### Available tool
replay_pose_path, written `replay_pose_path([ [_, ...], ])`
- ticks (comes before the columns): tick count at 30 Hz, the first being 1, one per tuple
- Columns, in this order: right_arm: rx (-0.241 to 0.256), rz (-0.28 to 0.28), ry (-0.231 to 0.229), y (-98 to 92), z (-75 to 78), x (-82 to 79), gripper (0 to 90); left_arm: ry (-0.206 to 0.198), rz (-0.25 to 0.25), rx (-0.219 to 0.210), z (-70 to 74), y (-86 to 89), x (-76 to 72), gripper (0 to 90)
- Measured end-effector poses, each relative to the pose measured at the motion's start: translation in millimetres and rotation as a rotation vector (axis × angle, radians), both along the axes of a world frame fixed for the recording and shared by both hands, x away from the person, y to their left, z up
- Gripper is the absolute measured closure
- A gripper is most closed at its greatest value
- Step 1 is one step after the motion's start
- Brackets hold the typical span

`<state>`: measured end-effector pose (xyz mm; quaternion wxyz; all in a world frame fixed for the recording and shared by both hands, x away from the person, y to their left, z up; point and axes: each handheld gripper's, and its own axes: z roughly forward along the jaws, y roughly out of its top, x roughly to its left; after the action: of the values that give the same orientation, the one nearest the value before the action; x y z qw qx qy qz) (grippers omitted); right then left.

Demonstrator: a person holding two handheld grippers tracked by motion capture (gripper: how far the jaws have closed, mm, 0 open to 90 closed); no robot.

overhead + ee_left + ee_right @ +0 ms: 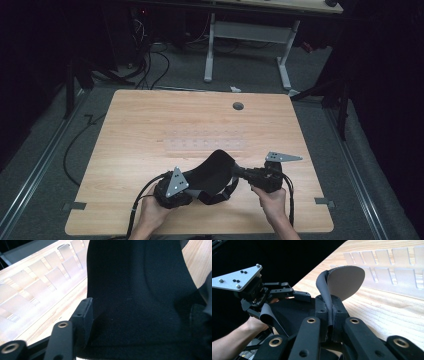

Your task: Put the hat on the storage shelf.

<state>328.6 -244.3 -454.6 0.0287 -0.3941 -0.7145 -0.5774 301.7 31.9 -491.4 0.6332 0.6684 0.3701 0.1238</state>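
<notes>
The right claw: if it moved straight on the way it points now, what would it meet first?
Probably the left claw, across the black cloth that the right claw pinches; depth is unclear.

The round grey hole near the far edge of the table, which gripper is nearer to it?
Right. The right gripper is below the hole, almost in line; the left gripper sits further left and nearer the person.

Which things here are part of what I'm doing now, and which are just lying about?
In hand:
black fabric piece, pinched in the right gripper
left gripper, at its other end

Lying about:
clear slotted tray on the table
white desk behind
floor cables
</notes>
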Motion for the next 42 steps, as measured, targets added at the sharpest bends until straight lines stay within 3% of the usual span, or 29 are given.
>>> replay_pose_path([
  [3,-0.009,0.004,0.002,2.3,0.3,0.8,86.5,0.027,-0.01,0.0,1.8,2.2,0.3,51.2],
  [12,-0.018,0.0,-0.006,3.2,2.4,1.6,86.1,0.04,-0.036,-0.008,9.2,5.0,-1.9,64.8],
  [13,-0.05,-0.01,-0.026,4.7,3.2,1.3,85.8,0.044,-0.041,0.001,9.0,4.3,-1.7,66.5],
  [16,-0.072,-0.016,-0.038,5.9,3.4,0.7,85.5,0.057,-0.051,0.004,8.7,3.6,-2.1,70.0],
  [22,-0.069,-0.041,-0.04,5.0,3.1,2.4,83.6,0.059,-0.108,0.017,13.9,1.9,-9.7,79.4],
  [27,-0.072,-0.054,-0.036,5.1,0.7,7.6,83.0,0.076,-0.165,0.052,14.7,-2.5,-15.8,84.7],
  [30,-0.075,-0.06,-0.034,4.1,0.3,9.0,82.6,0.085,-0.179,0.041,15.5,-5.3,-18.9,85.7],
  [33,-0.063,-0.063,-0.036,3.1,-0.7,9.7,77.6,0.085,-0.186,0.029,16.9,-7.7,-21.5,85.9],
  [37,-0.038,-0.089,-0.032,1.0,-4.5,10.2,64.6,0.095,-0.183,0.009,17.7,-9.0,-22.5,85.9],
  [42,-0.024,-0.134,-0.064,-8.4,-6.0,5.6,51.1,0.106,-0.161,-0.02,19.9,-2.6,-19.5,85.9],
])
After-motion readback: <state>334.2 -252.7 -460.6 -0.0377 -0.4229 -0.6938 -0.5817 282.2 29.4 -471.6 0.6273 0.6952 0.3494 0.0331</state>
